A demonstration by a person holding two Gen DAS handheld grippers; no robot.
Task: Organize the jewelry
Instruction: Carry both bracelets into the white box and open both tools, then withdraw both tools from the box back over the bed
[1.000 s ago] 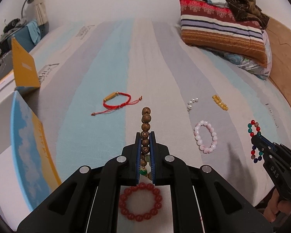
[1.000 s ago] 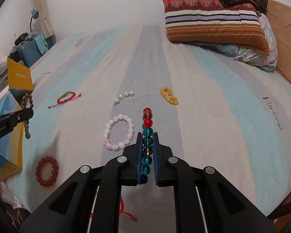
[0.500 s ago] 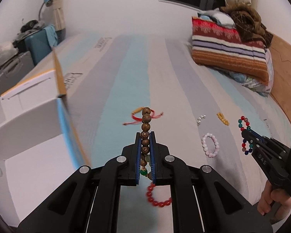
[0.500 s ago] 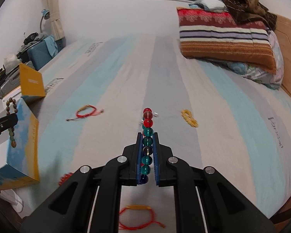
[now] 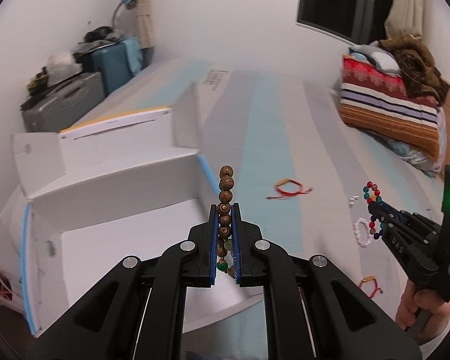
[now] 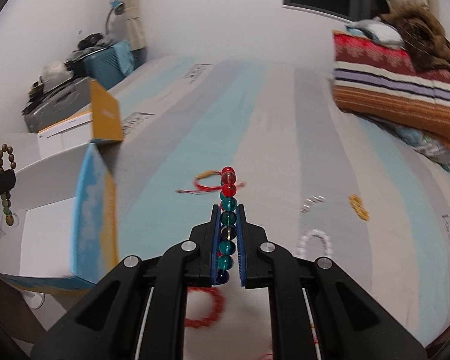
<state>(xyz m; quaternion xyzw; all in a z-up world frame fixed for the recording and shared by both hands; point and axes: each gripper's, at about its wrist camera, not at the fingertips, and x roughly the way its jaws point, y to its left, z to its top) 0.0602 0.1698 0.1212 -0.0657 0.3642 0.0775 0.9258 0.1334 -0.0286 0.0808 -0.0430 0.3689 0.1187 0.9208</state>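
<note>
My left gripper is shut on a brown wooden bead bracelet and holds it above the open white box at the bed's left edge. It also shows at the left edge of the right wrist view. My right gripper is shut on a bracelet of red and teal glass beads, held above the bed; it also shows at the right of the left wrist view. A red cord bracelet, a pink bead bracelet, a red bead bracelet, pearls and yellow beads lie on the striped bedsheet.
The box has blue and yellow outer walls and raised flaps. Suitcases and a lamp stand beyond it by the wall. Striped pillows and a brown blanket lie at the far right. Another red cord bracelet lies near the right hand.
Both grippers have swung left with their bracelets. The left one now hangs over the box opening, and the box fills more of both views.
</note>
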